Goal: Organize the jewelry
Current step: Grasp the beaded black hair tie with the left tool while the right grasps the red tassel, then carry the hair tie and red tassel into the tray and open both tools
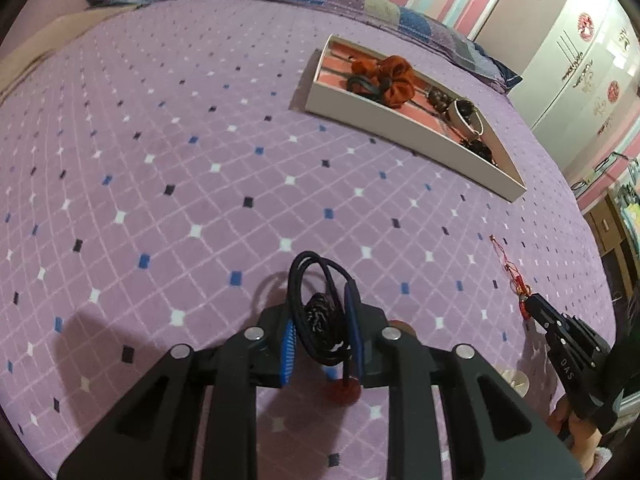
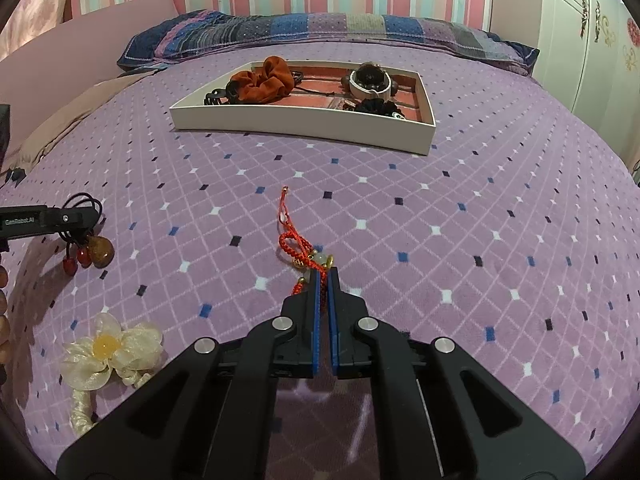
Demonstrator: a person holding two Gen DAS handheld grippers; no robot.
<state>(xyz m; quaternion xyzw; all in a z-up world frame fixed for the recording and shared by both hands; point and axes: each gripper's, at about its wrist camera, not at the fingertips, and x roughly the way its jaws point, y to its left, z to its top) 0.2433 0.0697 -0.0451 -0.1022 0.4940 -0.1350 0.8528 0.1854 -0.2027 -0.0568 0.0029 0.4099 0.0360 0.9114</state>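
My left gripper [image 1: 320,320] is shut on a black hair tie with red and amber beads [image 1: 318,312], held just above the purple bedspread; it also shows in the right wrist view [image 2: 86,240]. My right gripper [image 2: 325,276] is shut on a red cord bracelet [image 2: 296,244] with gold beads, which trails on the bedspread ahead of the fingertips; the bracelet also shows in the left wrist view [image 1: 510,268]. A white tray with a red lining [image 2: 304,128] lies farther back and holds an orange scrunchie [image 2: 264,80], a black claw clip, a white bangle [image 2: 370,84] and dark beads.
A cream fabric flower hair tie [image 2: 108,352] lies on the bedspread at the lower left of the right wrist view. A patchwork pillow [image 2: 320,32] lies behind the tray. A white wardrobe [image 2: 592,40] stands to the right of the bed.
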